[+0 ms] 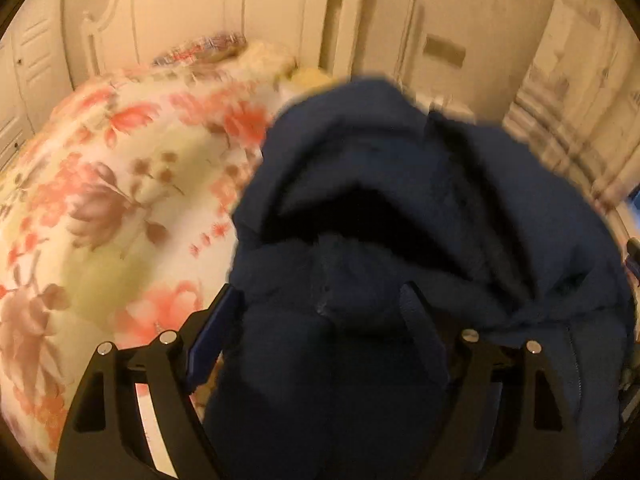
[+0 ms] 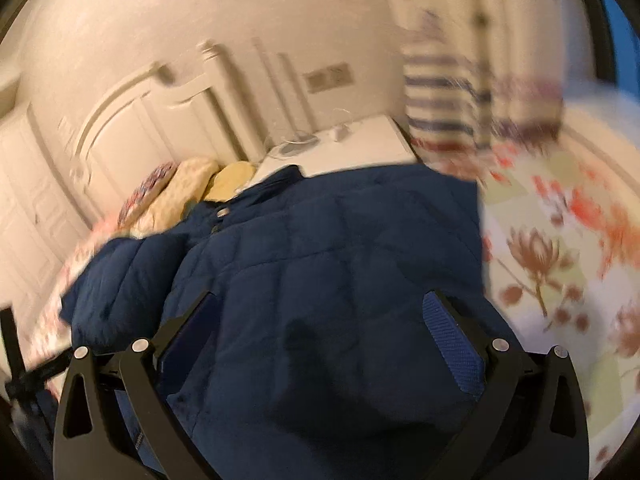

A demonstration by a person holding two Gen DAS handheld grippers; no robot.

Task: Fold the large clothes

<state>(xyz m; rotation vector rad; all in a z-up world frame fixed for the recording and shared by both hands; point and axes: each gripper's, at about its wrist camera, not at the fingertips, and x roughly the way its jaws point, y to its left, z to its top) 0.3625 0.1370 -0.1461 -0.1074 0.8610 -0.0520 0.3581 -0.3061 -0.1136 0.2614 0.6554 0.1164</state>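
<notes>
Jacket: navy, quilted, lengthwise ahead of my wide right gripper; bunched between my left gripper's fingers, grip unclear.

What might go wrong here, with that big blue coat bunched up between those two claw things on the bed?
1. The navy puffer jacket is thick and slippery-looking; bunched over the left gripper, it may slide out mid-fold.
2. The right gripper has wide-open fingers over the padding, so it could close on several layers at once and fold crookedly.
3. The jacket lies on a soft floral bedspread; a gripper could catch that fabric too.
</notes>
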